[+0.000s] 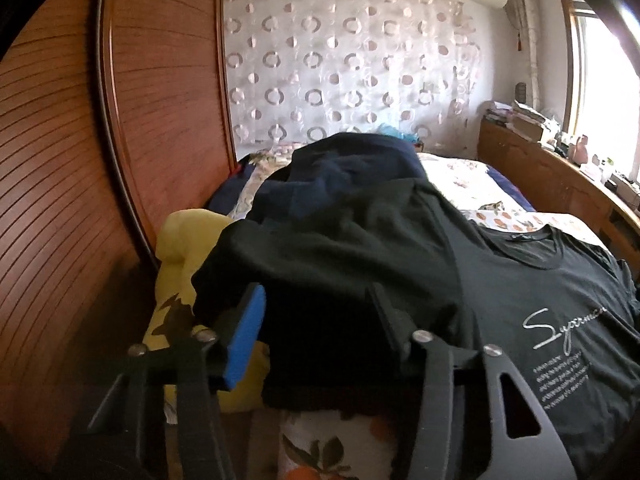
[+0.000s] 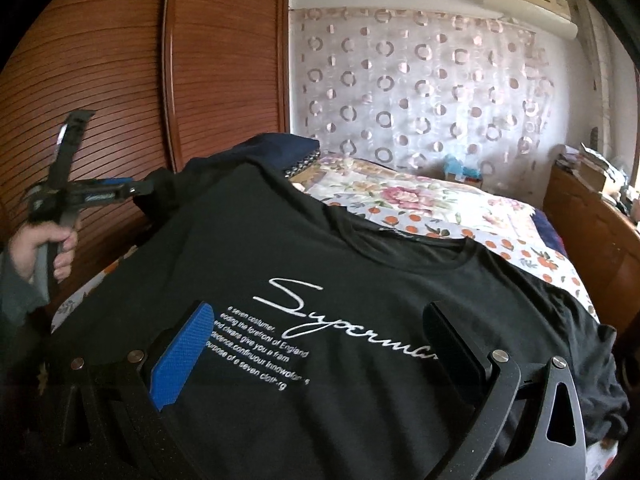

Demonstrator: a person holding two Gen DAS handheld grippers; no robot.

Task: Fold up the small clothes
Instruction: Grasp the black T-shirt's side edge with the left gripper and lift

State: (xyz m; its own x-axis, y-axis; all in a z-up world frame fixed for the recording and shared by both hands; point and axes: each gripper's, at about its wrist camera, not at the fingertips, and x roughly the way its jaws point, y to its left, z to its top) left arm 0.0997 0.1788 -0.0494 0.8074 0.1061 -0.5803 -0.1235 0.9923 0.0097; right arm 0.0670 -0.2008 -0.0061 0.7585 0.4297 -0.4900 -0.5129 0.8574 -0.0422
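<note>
Folding was barely started at this point, I reckon; the black T-shirt (image 2: 360,280) lay face up on the bed (image 2: 440,208), printed script showing, collar toward the curtain at 12 o'clock; its left sleeve (image 1: 328,264) was bunched up in a hump over a dark blue garment (image 1: 352,160) behind it.

The left hand-held gripper (image 1: 320,320) had that sleeve cloth sitting between its jaws; they looked only partly apart, with the blue pad (image 1: 244,340) at the fabric's edge; from the right wrist view it reached in at 9 o'clock, with a hand (image 2: 44,248) on the handle; couldn't honestly say whether the pads were pinching yet, so I'd call it closing in, not gripped.

The right hand-held gripper (image 2: 320,344) hovered over the chest print with jaws wide apart, nothing in them.

My guess for the next bit: the left needs a firm pinch on the sleeve edge, then a carry across toward 3 o'clock; the right should probably pin or grab the hem side so the shirt doesn't slide; thin jersey like that drags and wrinkles easily.
</note>
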